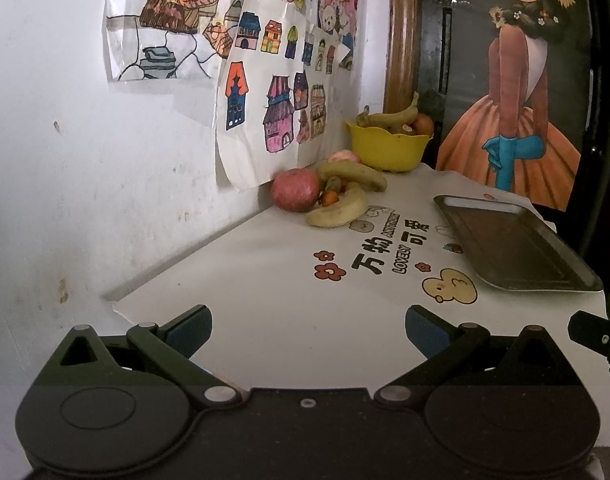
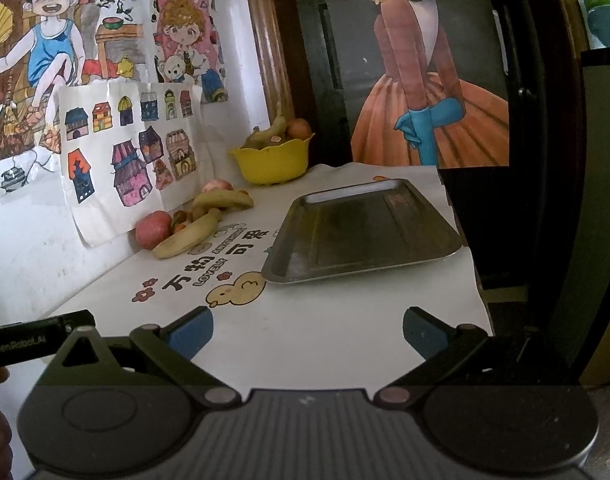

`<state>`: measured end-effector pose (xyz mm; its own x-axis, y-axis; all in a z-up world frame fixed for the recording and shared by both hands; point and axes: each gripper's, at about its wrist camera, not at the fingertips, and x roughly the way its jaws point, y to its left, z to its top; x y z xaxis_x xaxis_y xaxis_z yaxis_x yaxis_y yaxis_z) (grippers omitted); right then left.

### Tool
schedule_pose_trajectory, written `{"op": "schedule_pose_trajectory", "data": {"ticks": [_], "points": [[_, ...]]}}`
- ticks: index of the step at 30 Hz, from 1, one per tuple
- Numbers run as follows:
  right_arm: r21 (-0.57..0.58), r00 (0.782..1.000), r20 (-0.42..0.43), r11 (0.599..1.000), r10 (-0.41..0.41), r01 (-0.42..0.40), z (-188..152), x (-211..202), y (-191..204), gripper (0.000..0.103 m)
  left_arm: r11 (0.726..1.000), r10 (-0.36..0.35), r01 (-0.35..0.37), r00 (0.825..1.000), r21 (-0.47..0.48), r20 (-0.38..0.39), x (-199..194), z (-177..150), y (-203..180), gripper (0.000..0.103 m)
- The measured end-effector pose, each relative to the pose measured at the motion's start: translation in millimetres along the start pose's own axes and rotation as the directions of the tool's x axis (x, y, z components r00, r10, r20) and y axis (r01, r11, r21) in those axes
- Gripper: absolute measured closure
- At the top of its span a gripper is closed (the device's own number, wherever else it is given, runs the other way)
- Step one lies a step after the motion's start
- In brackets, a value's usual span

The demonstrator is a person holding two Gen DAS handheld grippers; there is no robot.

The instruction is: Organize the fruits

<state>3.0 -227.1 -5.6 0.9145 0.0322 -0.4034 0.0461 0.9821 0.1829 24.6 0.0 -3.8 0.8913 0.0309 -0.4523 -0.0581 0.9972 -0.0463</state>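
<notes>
left wrist view: both grippers' jaws spread, flat metal tray [image 1: 517,240] beside scalloped yellow bowl [image 1: 389,146].

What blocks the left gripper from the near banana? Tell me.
Nothing visible does. The left gripper is open over bare tablecloth, and the near banana lies ahead with its front side exposed; the tray sits off to the right.

White plastered wall [image 1: 65,140], scuffed and stained in spots, meets the table [image 1: 265,320] along the table's left edge. Children's coloured drawings [image 2: 133,152] taped to that wall above the table: a sheet of little houses in front, overlapping cartoon figures behind. Beyond the table's far end, a brown wooden frame [image 1: 401,40] borders a dark door [image 1: 457,80] carrying a poster [image 2: 421,92] of a woman in an orange skirt and blue gloves; table covered by white cloth with printed characters, flowers and a yellow duck.
</notes>
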Motion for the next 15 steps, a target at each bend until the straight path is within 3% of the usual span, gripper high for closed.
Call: {"op": "schedule_pose_trajectory", "data": {"ticks": [15], "points": [[-0.013,1.000,-0.011,1.000,0.022,-0.022,0.0,5.1,1.5,0.000,1.000,0.012,-0.012,1.000,0.000,-0.004,6.4,7.1,3.8,0.001]]}}
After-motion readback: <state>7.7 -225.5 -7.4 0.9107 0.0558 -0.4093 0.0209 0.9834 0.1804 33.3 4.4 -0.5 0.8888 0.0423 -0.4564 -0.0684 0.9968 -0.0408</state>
